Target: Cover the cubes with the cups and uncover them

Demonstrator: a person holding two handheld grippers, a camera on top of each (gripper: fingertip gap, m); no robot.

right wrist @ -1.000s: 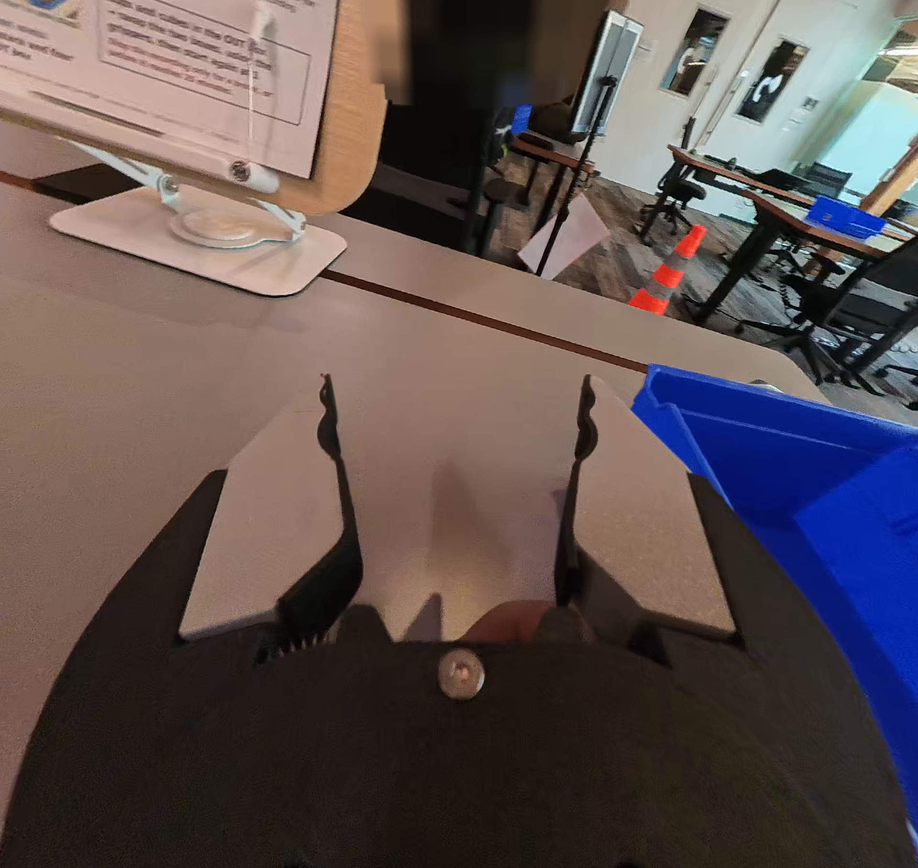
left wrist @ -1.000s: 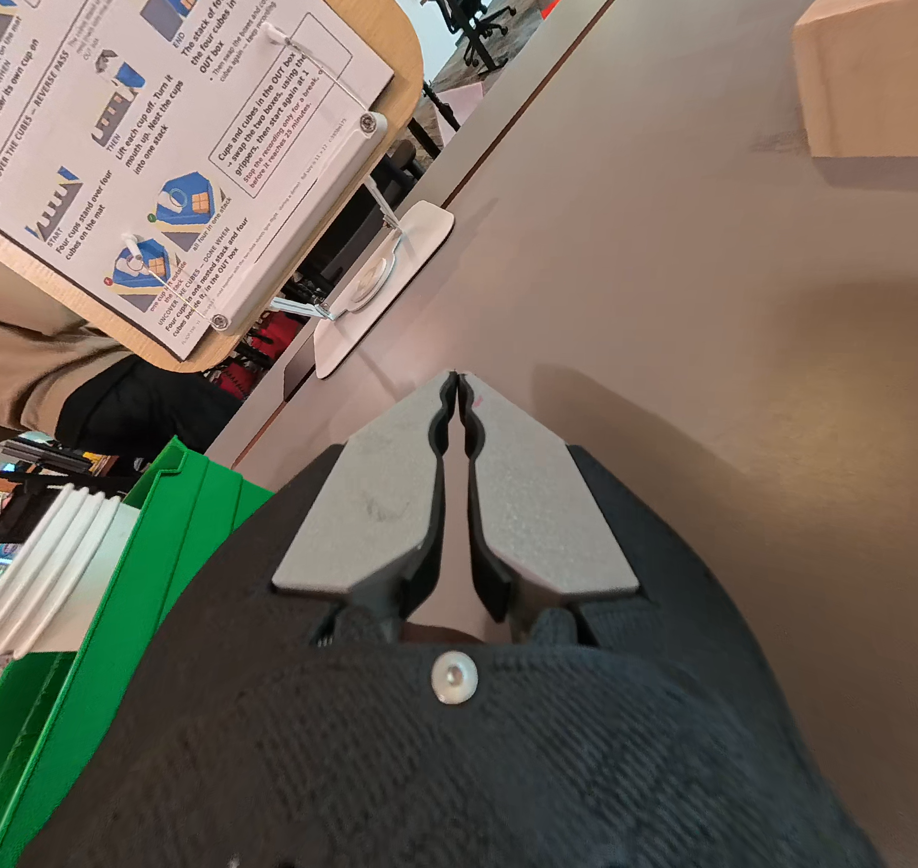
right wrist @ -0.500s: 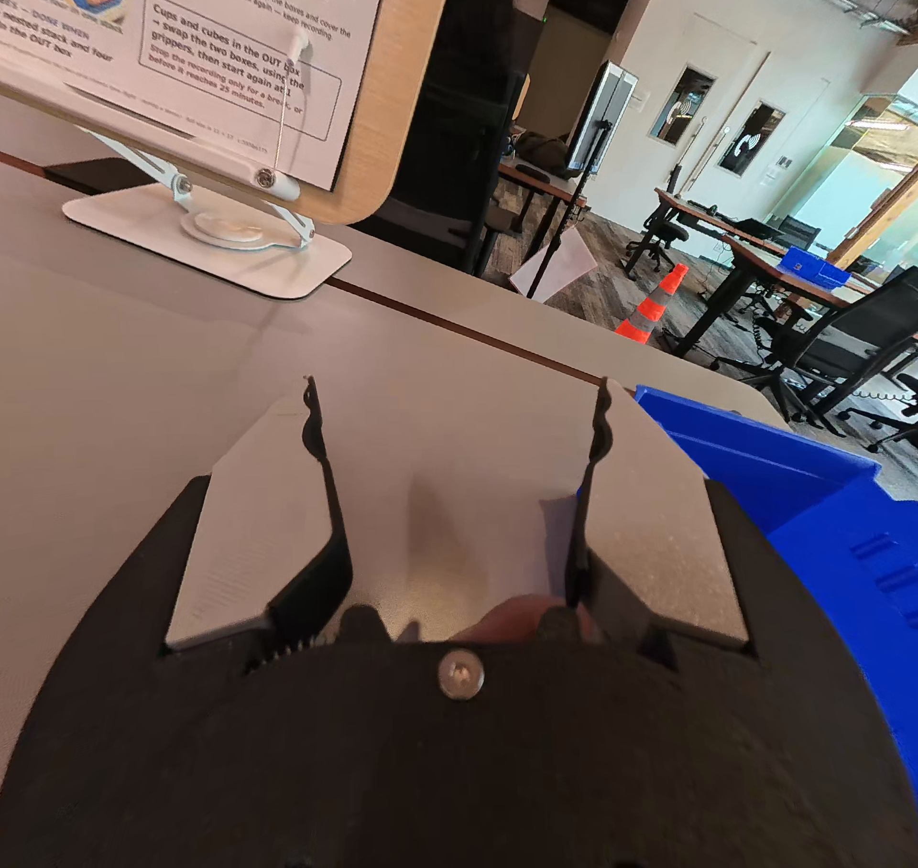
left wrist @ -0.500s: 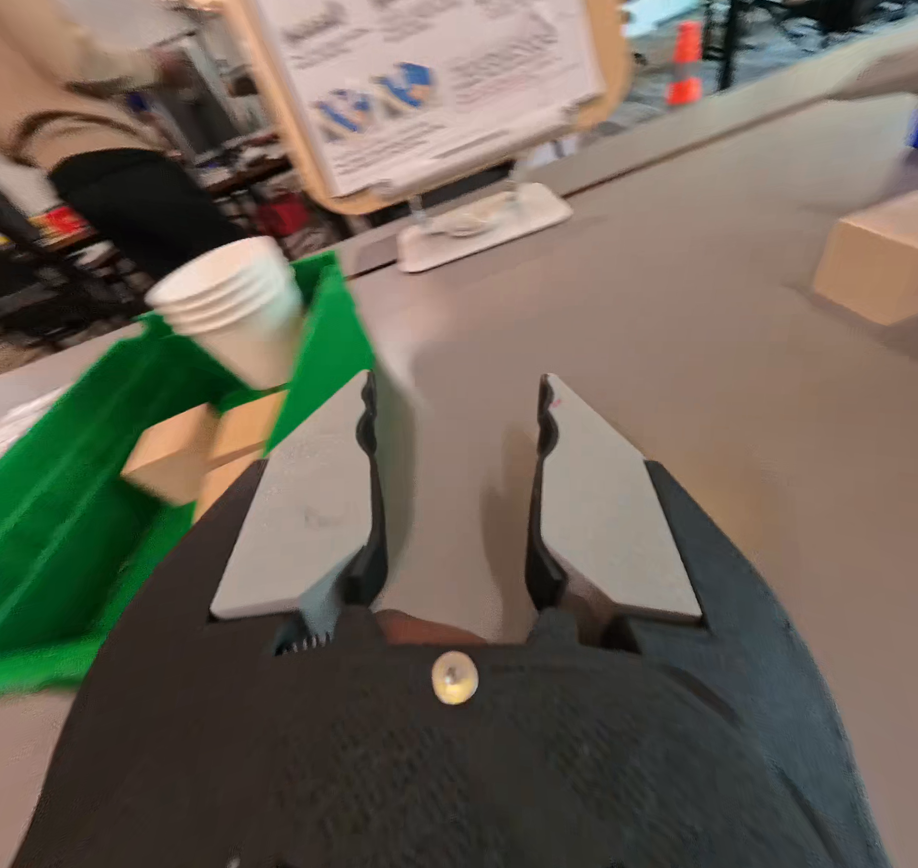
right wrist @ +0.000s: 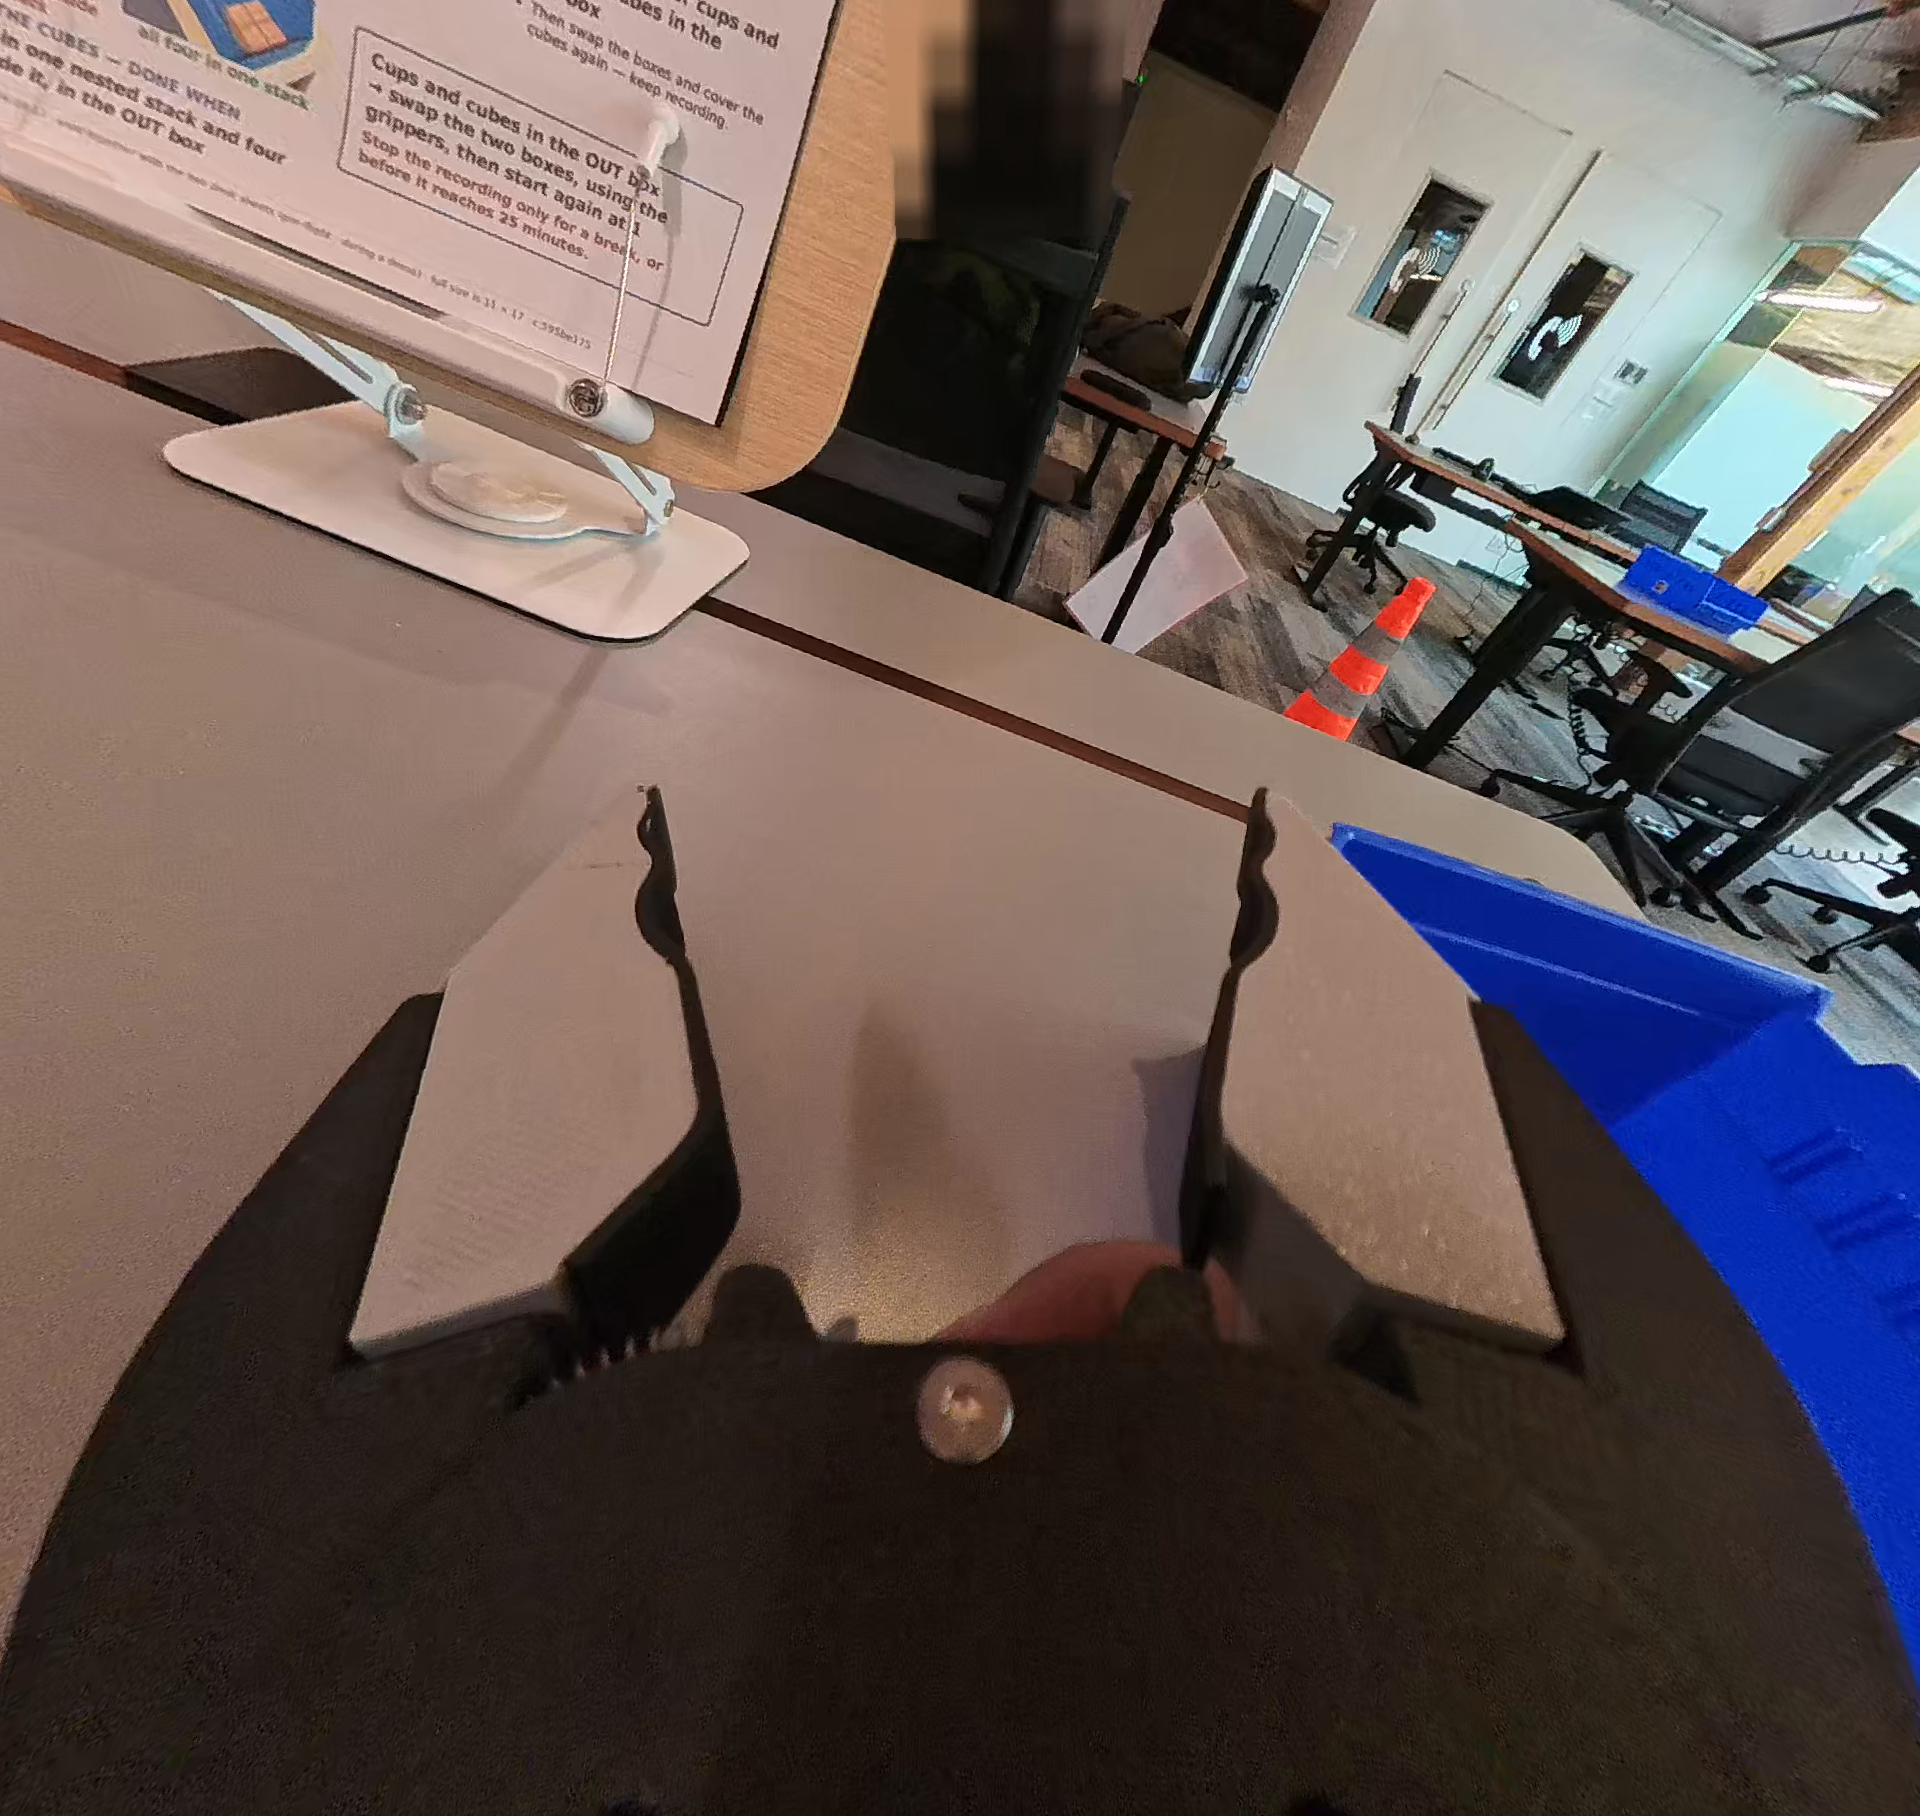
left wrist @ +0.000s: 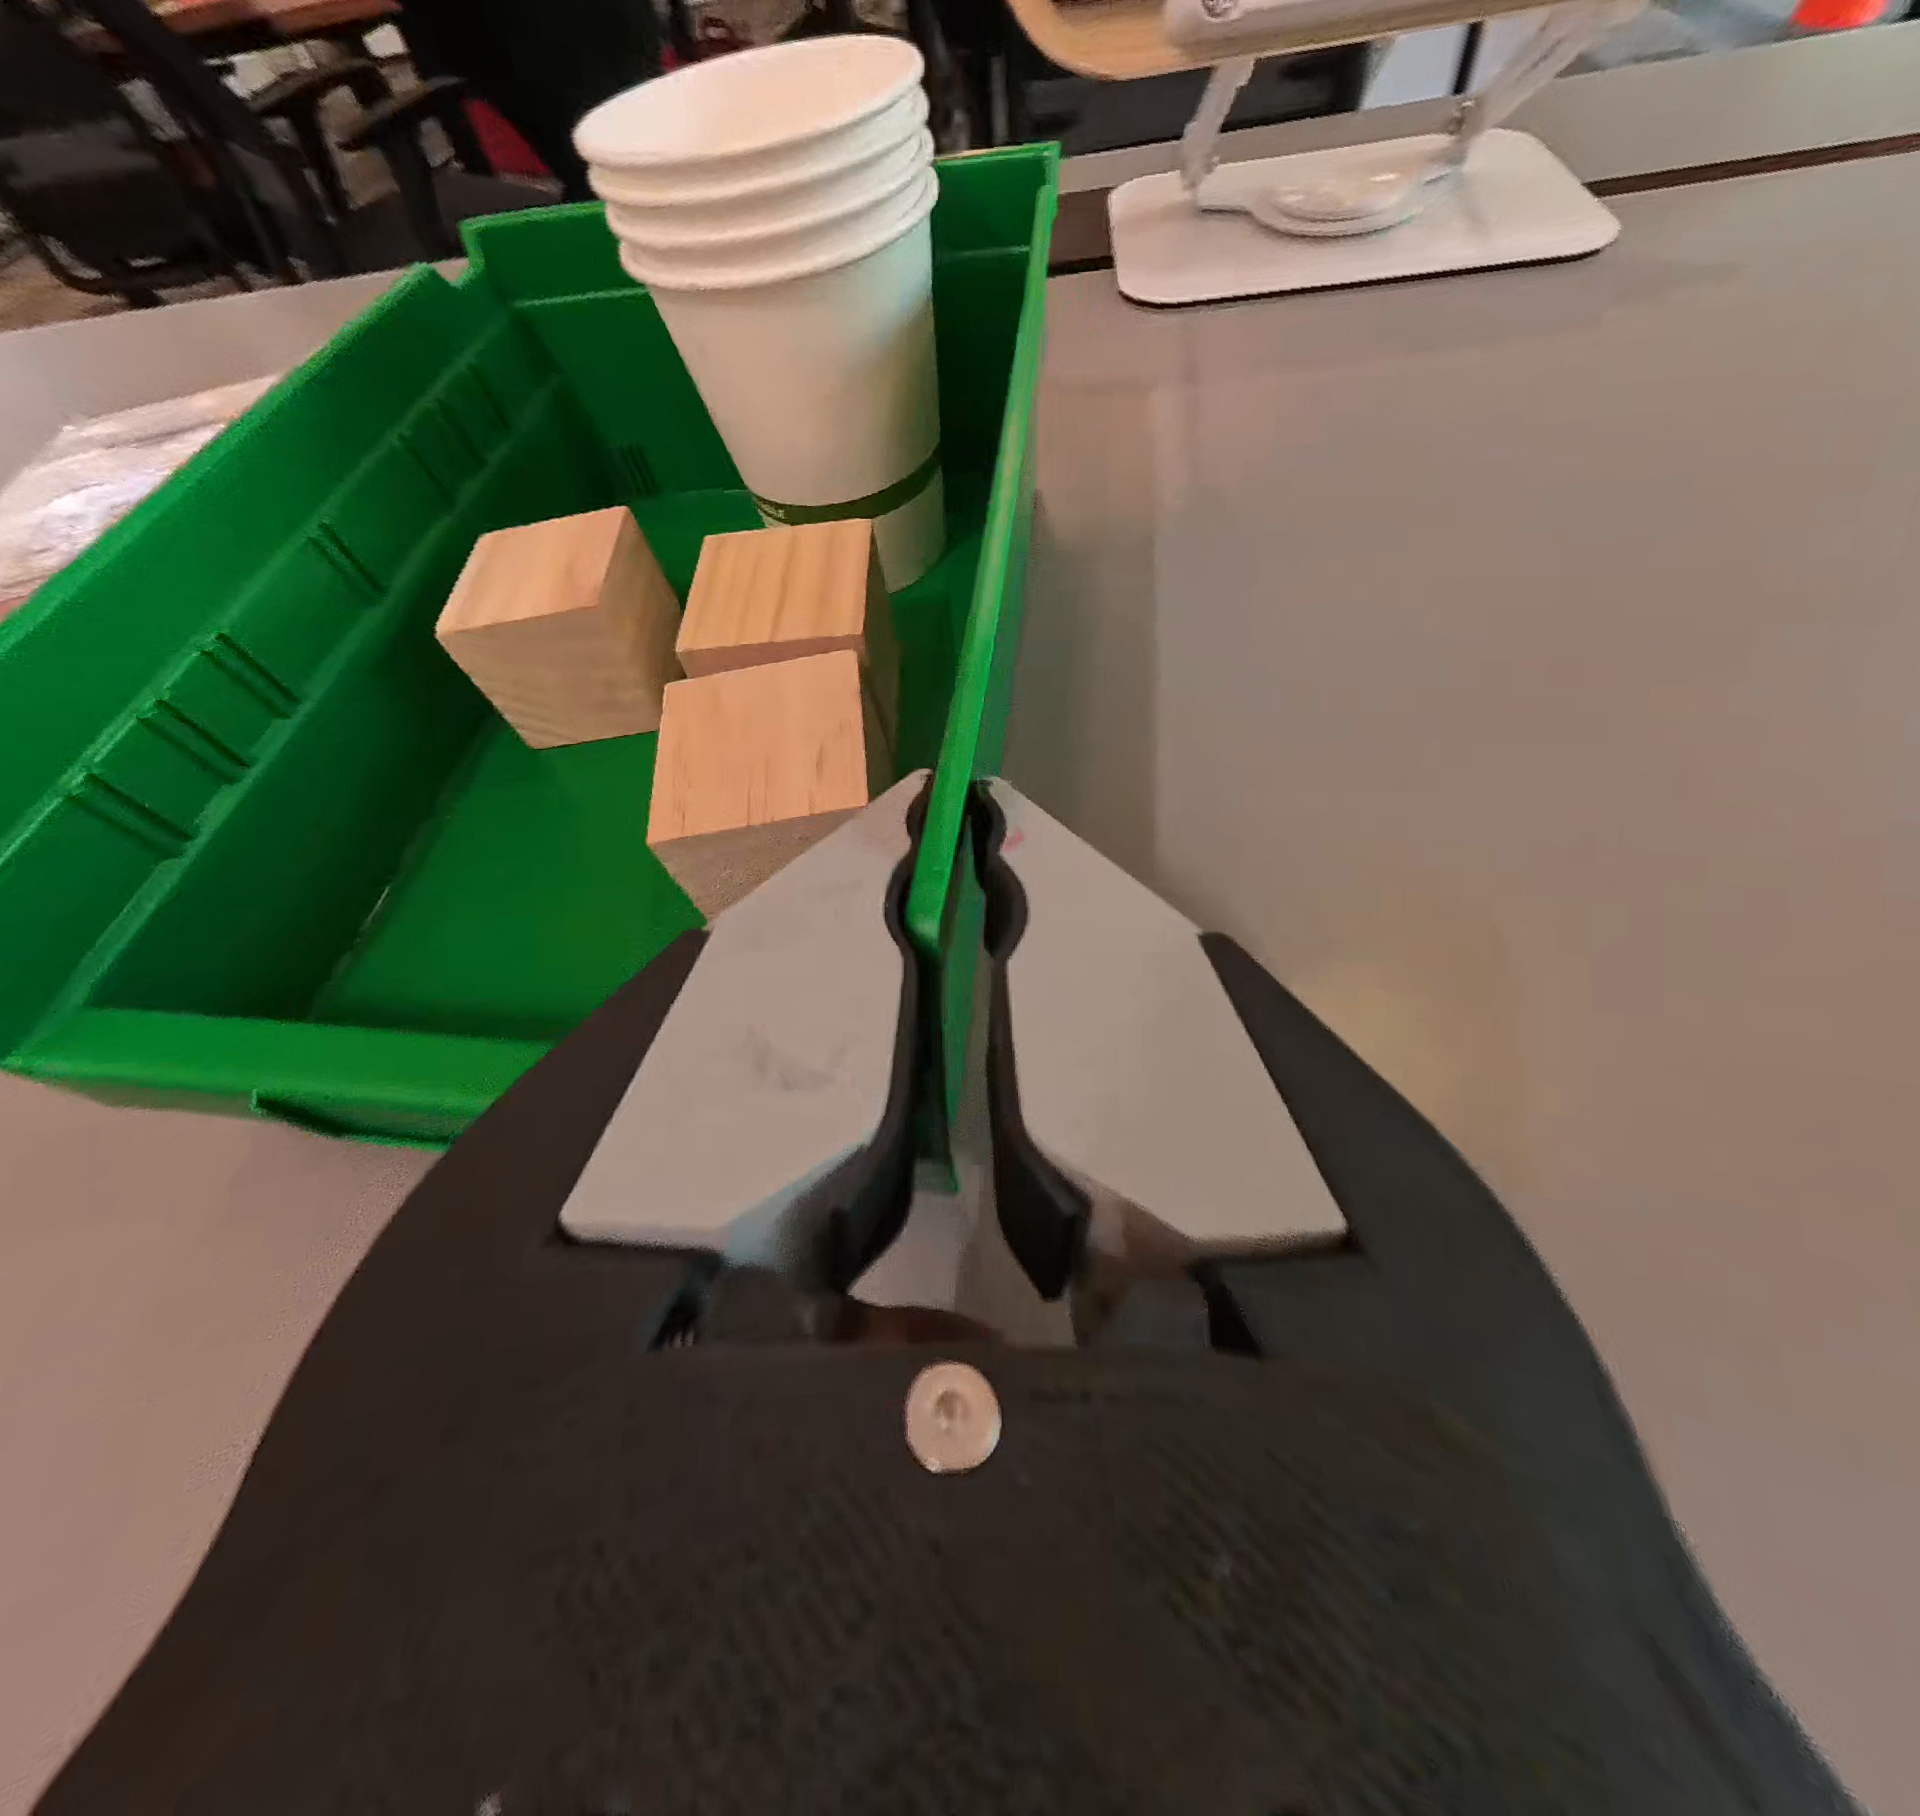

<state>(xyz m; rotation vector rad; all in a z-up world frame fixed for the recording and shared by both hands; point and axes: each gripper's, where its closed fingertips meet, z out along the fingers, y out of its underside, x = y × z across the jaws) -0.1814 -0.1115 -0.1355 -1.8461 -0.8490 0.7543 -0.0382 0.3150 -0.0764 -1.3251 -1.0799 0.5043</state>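
The left gripper [left wrist: 948,800] is clamped on the right side wall of the green plastic bin [left wrist: 239,561], which sits at the grey table's [left wrist: 1455,727] left side, its long axis running toward the far edge. Inside the bin, three pale wooden cubes [left wrist: 758,738] cluster by that wall, with a mouth-up stack of white paper cups [left wrist: 790,291] behind them. Open tabletop stretches rightward. The right gripper [right wrist: 951,821] hangs wide and empty over bare table, with a blue plastic bin [right wrist: 1662,1018] at the right edge.

printed instruction sheet [right wrist: 436,104] on wooden stand board [right wrist: 831,260]; wording left out.
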